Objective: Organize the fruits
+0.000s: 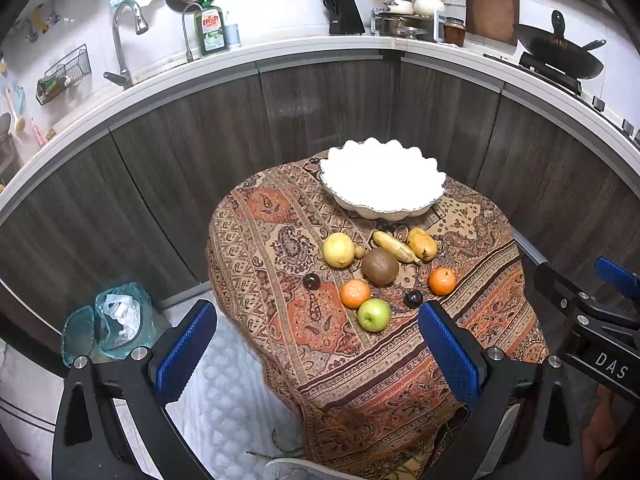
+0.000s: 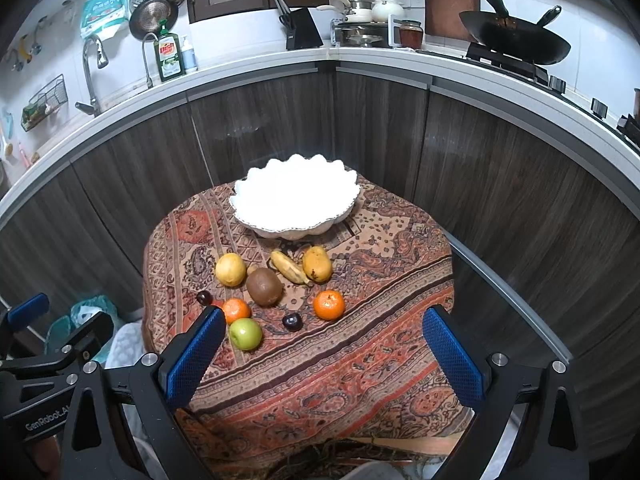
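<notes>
Hovering w/ both grippers wide open, nothing held: left gripper [image 1: 316, 344], right gripper [image 2: 324, 350]. Fruit's all loose on the cloth-covered counter [image 1: 400, 360], just in front of the white bowl [image 1: 382, 178], which looks empty. Risk, imo: round ones roll off the edge if you nudge them, and that soft banana [image 1: 396, 246] bruises under a hard squeeze. Count: 2 oranges, 2 dark plums, 1 green apple [image 1: 374, 314], 1 lemon, 1 kiwi, 1 mango.

- My patterned tablecloth [image 1: 320, 344] drapes the small table.
- Behind it I see a wok [image 2: 516, 42], knife block [image 2: 301, 28], dish soap [image 1: 209, 30] and faucet [image 1: 126, 36].
</notes>
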{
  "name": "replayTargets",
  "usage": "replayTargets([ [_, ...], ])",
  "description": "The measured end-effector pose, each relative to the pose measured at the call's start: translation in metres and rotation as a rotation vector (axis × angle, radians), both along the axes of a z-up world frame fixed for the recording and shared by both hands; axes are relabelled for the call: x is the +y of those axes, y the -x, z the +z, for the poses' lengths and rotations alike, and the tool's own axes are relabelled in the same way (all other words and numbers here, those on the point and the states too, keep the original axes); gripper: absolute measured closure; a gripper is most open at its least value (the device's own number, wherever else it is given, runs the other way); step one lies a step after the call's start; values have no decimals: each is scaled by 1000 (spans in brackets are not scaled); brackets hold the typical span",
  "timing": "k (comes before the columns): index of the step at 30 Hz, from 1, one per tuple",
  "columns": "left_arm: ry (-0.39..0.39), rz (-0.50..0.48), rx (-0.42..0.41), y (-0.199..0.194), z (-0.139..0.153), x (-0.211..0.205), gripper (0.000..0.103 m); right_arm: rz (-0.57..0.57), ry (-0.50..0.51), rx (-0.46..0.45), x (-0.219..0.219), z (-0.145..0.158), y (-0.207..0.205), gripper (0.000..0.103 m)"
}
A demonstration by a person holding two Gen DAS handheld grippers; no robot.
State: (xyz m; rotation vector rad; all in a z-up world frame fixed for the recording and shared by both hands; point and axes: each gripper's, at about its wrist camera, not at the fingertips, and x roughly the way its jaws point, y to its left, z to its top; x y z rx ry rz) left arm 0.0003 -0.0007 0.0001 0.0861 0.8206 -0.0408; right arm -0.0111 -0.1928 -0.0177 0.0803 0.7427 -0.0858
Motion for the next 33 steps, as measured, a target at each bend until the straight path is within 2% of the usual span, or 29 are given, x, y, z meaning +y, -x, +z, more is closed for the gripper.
replayTargets([
  [33,-1,-1,5,-1,-1,0,0,-4,-10,4,-3,-3,0,3],
])
